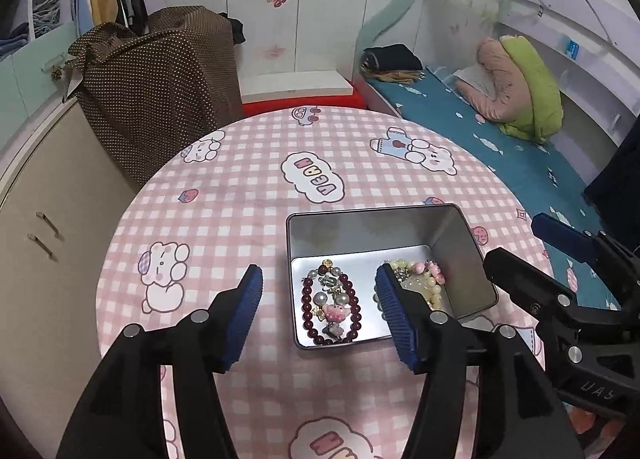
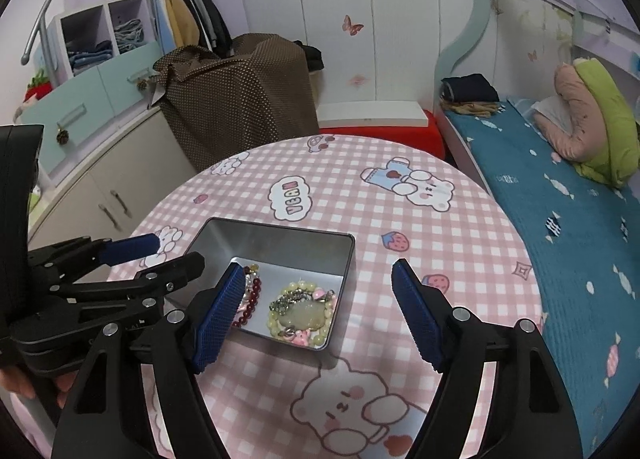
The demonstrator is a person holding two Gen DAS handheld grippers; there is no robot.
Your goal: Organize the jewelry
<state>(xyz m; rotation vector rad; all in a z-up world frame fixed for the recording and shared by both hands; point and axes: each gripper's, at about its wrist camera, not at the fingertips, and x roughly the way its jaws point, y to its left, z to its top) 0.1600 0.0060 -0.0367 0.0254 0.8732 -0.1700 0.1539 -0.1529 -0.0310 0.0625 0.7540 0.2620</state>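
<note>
Both my sets of jaws are spread, nothing between them. My left gripper (image 1: 320, 319) and right gripper (image 2: 320, 311) hang over the metal tin (image 1: 460, 243) on the checked table (image 1: 248, 195). Jewelry's all inside — dark red bead bracelet (image 1: 308, 299), pale bead bracelet (image 2: 296, 287). Next, I reckon: lift one strand cleanly — pinch beads, not charms, and stay off the tin wall.
</note>
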